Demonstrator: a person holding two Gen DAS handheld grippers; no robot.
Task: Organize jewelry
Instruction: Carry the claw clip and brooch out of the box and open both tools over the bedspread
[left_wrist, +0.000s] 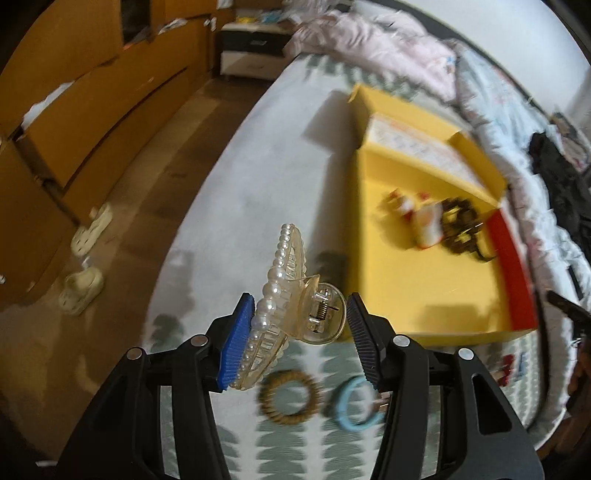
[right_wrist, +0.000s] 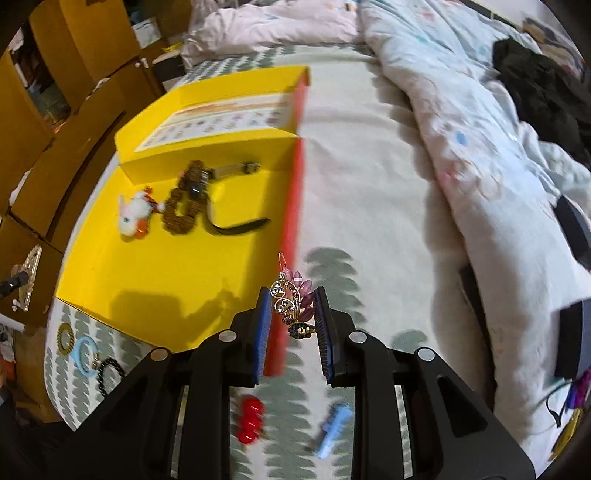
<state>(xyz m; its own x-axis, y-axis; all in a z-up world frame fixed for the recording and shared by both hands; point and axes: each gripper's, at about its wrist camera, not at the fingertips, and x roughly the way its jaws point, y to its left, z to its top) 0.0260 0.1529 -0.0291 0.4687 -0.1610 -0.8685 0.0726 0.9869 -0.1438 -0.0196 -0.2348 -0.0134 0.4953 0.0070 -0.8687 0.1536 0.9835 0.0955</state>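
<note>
Both grippers tilt downward over the bed: left gripper (left_wrist: 299, 325) clamps a pearl claw clip (left_wrist: 280, 295), right gripper (right_wrist: 293, 325) pinches a jewelled brooch (right_wrist: 293, 308), yellow box (right_wrist: 166, 277) just ahead.

A white bed sheet (right_wrist: 369, 192) printed with grey-green leaf shapes covers the bed. At two o'clock in the right wrist view a pale quilt (right_wrist: 461, 122) lies bunched up, with a black garment (right_wrist: 535, 85) on it at one o'clock. In the left wrist view, brown cardboard boxes (left_wrist: 74, 110) stand at ten o'clock, cream slippers (left_wrist: 83, 288) sit on the floor at nine o'clock, and a nightstand (left_wrist: 251, 48) shows at twelve o'clock.
</note>
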